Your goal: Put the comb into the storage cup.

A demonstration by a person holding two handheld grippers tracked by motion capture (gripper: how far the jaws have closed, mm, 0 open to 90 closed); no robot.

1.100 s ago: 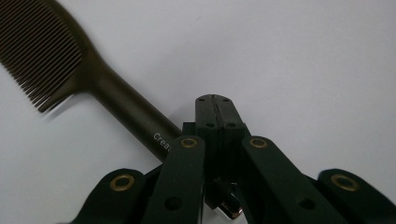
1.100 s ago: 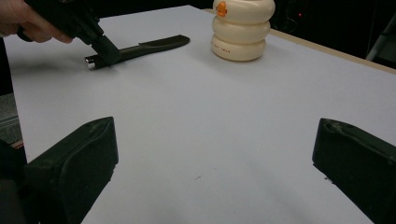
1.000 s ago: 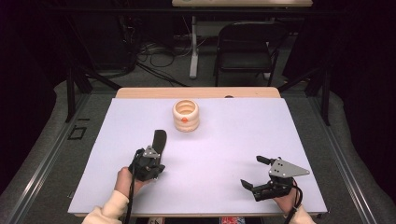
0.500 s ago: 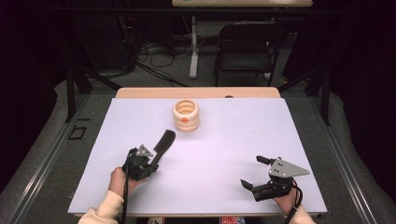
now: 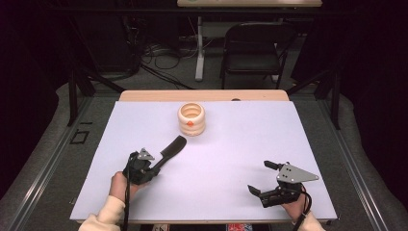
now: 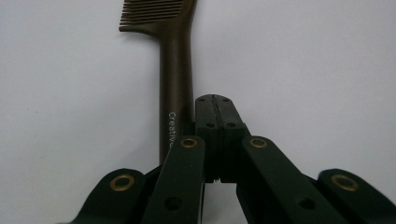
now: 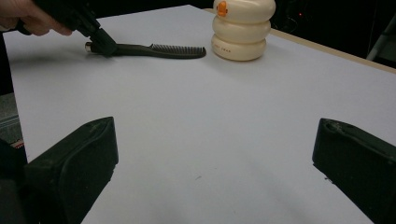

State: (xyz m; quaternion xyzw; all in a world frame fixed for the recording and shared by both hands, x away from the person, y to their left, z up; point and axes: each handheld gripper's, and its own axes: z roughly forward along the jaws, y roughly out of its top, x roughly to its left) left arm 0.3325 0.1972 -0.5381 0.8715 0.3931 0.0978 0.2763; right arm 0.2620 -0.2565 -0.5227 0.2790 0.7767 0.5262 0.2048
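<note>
Slipping out of the grip seems the main danger for the comb (image 5: pixel 169 149), because the left gripper (image 5: pixel 153 169) holds it only at the very end of its handle, and in the left gripper view the jaws meet together beside the handle (image 6: pixel 176 88) more than squarely around it; I judge that a quick swing or a turn of the wrist can let the long free part rotate or drop. The comb is in the left front part of the table (image 5: pixel 231 144), low above the white surface or resting on it, I cannot tell which. Its long axis runs from the gripper diagonally away from the person and to the right, with the toothed end (image 5: pixel 177 141) pointing toward the cream ribbed holder (image 5: pixel 191 119), which stands well apart near the far edge. If the comb must go into that holder, its level position can be a second problem, since the tip can hit the rim and push the light holder away. The right gripper (image 5: pixel 260 178) rests near the front right corner, its jaws wide apart and empty.
</note>
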